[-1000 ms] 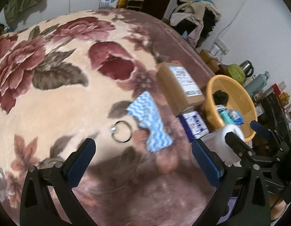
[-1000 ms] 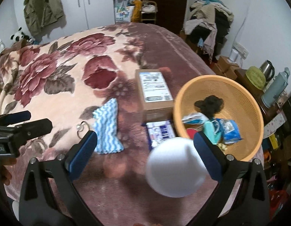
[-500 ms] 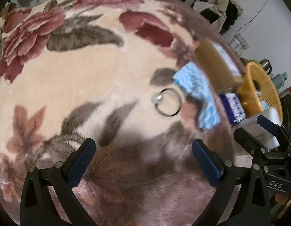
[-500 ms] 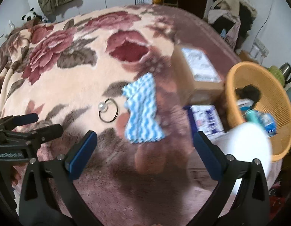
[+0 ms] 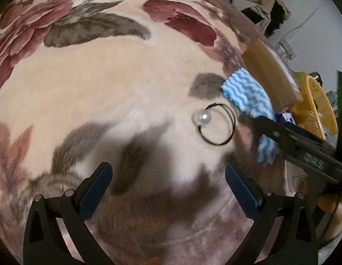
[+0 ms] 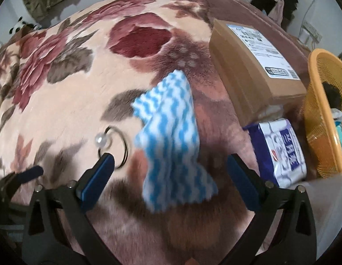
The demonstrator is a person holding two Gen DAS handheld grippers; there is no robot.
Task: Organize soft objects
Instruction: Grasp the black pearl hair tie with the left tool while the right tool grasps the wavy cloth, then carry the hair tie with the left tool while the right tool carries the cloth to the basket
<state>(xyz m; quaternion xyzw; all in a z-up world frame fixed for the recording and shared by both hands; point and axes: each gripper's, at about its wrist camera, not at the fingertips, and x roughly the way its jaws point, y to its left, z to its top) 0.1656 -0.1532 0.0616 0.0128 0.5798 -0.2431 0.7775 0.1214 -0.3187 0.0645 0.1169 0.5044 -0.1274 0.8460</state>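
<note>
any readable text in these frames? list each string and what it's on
Shipping label on the cardboard box: printed lines and a barcode, too small and blurred to read.
Blue and white packet beside the orange basket: large vertical characters, blurred, not readable with confidence.
Left gripper body at the lower left edge of the right wrist view: faint lettering, unreadable.
Nothing else carries text.

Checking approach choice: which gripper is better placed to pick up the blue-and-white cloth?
Right. The right gripper already straddles the cloth, jaws closing, not yet pressing. The left gripper frames only bare blanket.
</note>
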